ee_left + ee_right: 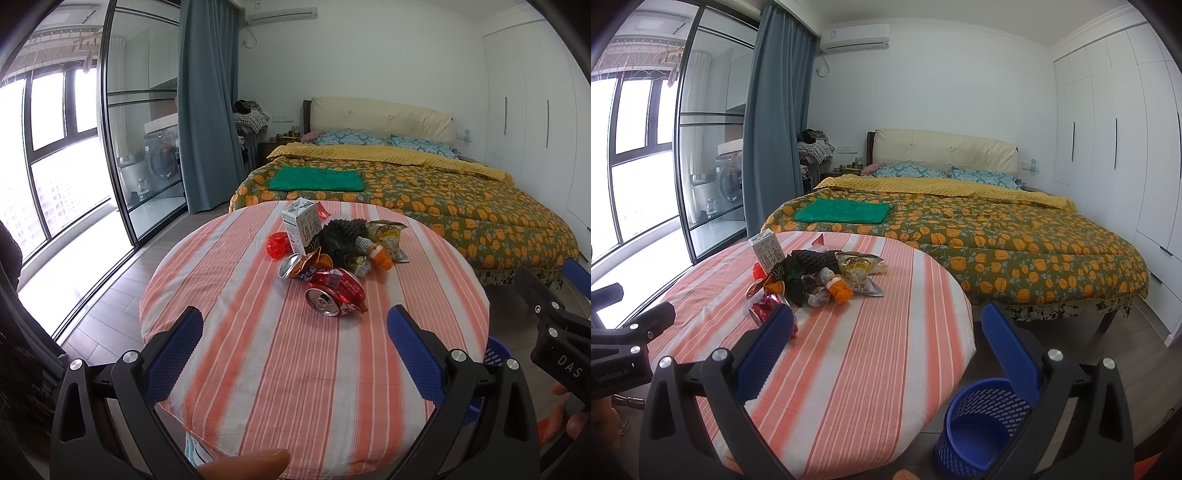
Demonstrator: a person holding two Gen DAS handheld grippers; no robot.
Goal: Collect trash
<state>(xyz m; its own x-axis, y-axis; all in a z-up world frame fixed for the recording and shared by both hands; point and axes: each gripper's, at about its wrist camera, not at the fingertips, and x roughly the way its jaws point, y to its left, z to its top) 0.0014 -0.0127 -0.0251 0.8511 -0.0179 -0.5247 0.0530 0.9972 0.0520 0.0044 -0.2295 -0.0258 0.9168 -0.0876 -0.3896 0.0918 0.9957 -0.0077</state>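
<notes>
A pile of trash lies on the round table (258, 362) with the striped cloth (868, 350): a crushed red can (334, 295), a white milk carton (301, 230), a red wrapper (277, 244), a dark crumpled bag (341, 236), an orange piece (382, 258) and a snack packet (389, 236). The pile also shows in the right wrist view (816, 275). My left gripper (295, 328) is open and empty, short of the can. My right gripper (886, 326) is open and empty above the table's right edge. A blue mesh bin (982, 424) stands on the floor beside the table.
A bed (997, 240) with a floral quilt and a folded green cloth (842, 212) stands behind the table. White wardrobes (1108, 122) line the right wall. Glass sliding doors (140, 129) and a blue curtain (207, 103) are at the left.
</notes>
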